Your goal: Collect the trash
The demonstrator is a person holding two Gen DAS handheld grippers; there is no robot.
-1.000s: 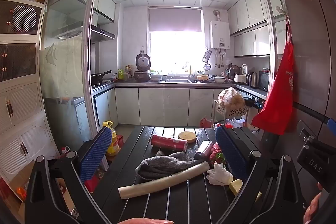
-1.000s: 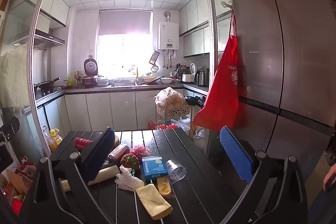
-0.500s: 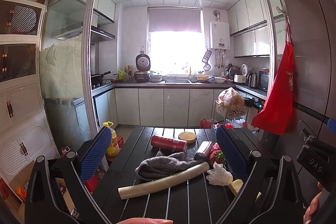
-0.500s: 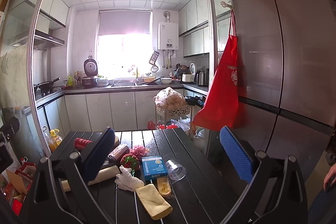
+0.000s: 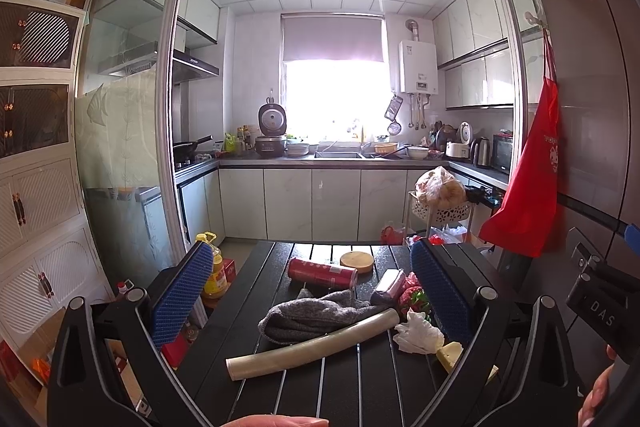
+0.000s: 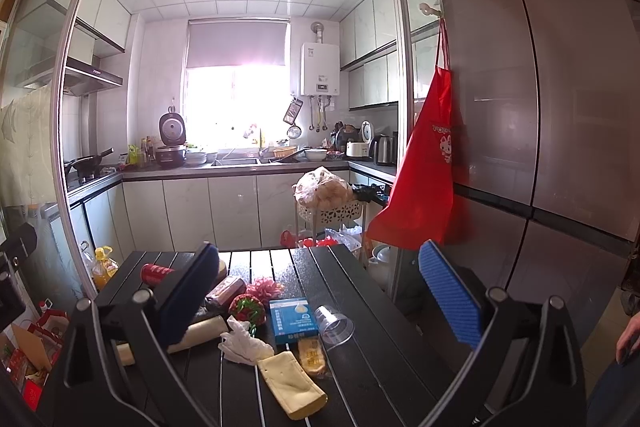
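Note:
A black slatted table (image 5: 344, 383) holds scattered items. In the left wrist view lie a red can (image 5: 322, 272), a grey cloth (image 5: 308, 315), a pale roll (image 5: 312, 345), a crumpled white tissue (image 5: 418, 333) and a round wooden lid (image 5: 356, 261). In the right wrist view lie the tissue (image 6: 244, 343), a blue box (image 6: 293, 319), a clear plastic cup (image 6: 334, 323), a yellow wedge (image 6: 290, 385) and a wrapped snack (image 6: 311, 353). My left gripper (image 5: 312, 301) is open and empty above the table. My right gripper (image 6: 320, 301) is open and empty above the table's right side.
A red apron (image 6: 424, 179) hangs on the fridge (image 6: 540, 107) at the right. A white basket cart with a bag (image 6: 328, 203) stands behind the table. A yellow oil bottle (image 5: 214, 267) and boxes stand on the floor at the left. Kitchen counters lie beyond.

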